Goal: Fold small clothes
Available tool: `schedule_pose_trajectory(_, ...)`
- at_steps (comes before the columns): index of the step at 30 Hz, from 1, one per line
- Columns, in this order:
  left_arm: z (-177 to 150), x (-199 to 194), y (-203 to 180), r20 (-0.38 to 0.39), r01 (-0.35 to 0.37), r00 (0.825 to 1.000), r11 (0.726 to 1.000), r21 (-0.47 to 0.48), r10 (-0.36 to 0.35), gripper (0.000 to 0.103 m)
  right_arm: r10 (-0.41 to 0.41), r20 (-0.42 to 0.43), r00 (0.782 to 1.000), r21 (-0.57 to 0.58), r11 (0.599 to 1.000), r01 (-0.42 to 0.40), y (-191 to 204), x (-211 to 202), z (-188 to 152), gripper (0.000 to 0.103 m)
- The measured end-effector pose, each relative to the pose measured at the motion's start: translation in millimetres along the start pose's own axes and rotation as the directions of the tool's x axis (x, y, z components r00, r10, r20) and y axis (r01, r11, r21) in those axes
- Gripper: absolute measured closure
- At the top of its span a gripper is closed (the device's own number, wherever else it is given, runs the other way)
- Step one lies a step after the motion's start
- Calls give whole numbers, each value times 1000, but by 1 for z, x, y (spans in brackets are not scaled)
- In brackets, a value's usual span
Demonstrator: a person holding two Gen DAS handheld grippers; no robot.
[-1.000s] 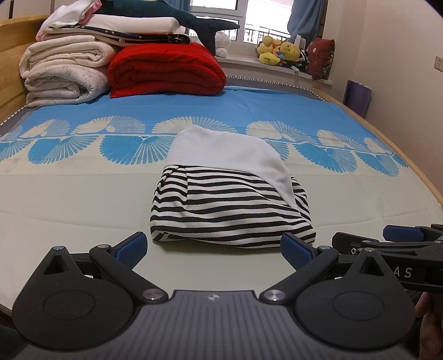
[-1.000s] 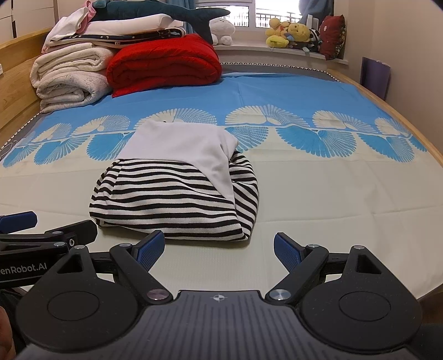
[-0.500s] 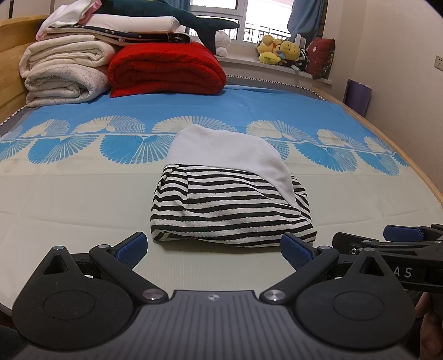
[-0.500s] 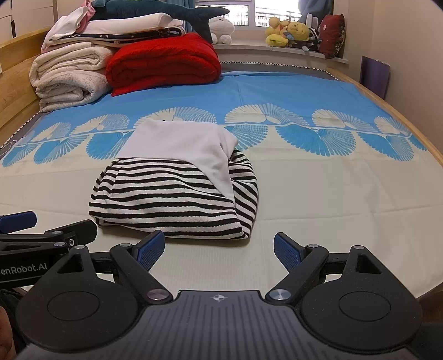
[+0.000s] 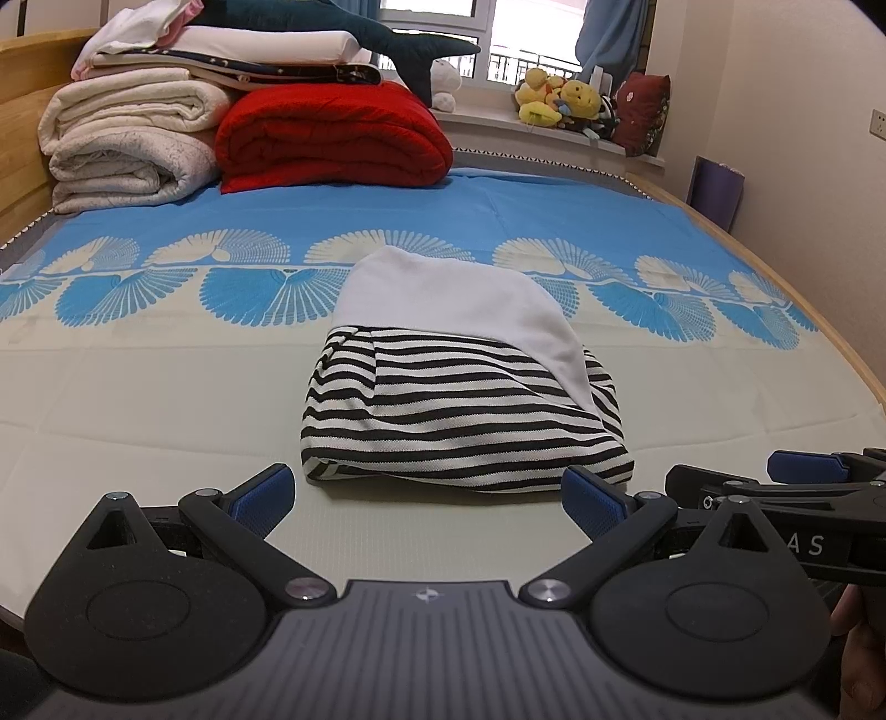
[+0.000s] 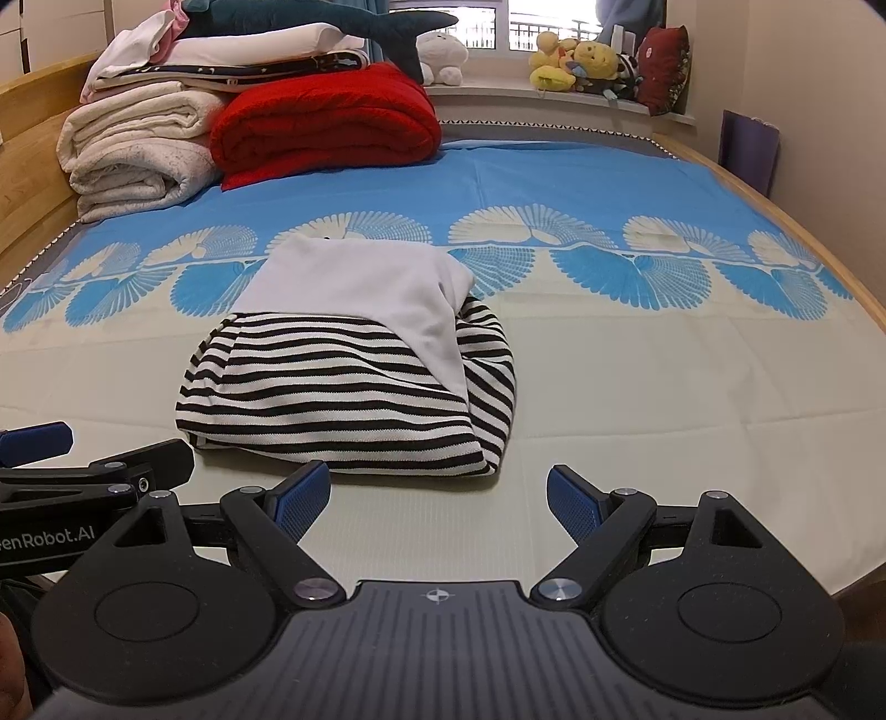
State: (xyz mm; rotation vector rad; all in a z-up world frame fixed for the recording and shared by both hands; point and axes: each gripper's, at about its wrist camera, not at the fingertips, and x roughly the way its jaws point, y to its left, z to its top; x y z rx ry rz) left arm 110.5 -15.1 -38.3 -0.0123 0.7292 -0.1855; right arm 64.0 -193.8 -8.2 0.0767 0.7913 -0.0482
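Garment [image 5: 459,410]: folded striped bundle with white top, lying mid-bed, just beyond both claws.
Long axis: left to right, near hem facing the claws.
Left claw [image 5: 426,498]: spread wide, empty — centred on hem.
Right claw [image 6: 437,498]: spread, empty — off hem's right corner.

"Where do the two cameras sit?"

"Each one sits low at the near edge of the bed [image 5: 138,399], looking along its own fingers toward the window [image 5: 426,8]. The left one is more to the left, the right one more to the right."

"What do both see?"

"The striped garment [image 5: 459,404] close in front, the red blanket [image 6: 326,119] far back, and each other's gripper at the side."
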Motion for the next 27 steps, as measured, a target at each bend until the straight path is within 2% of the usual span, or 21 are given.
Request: schedule_pose_trajectory(27, -1, 1, 1, -1, 3, 1000, 1000, 1, -3, 1, 1, -3, 1000, 1, 1000, -1, -1, 0, -1, 17)
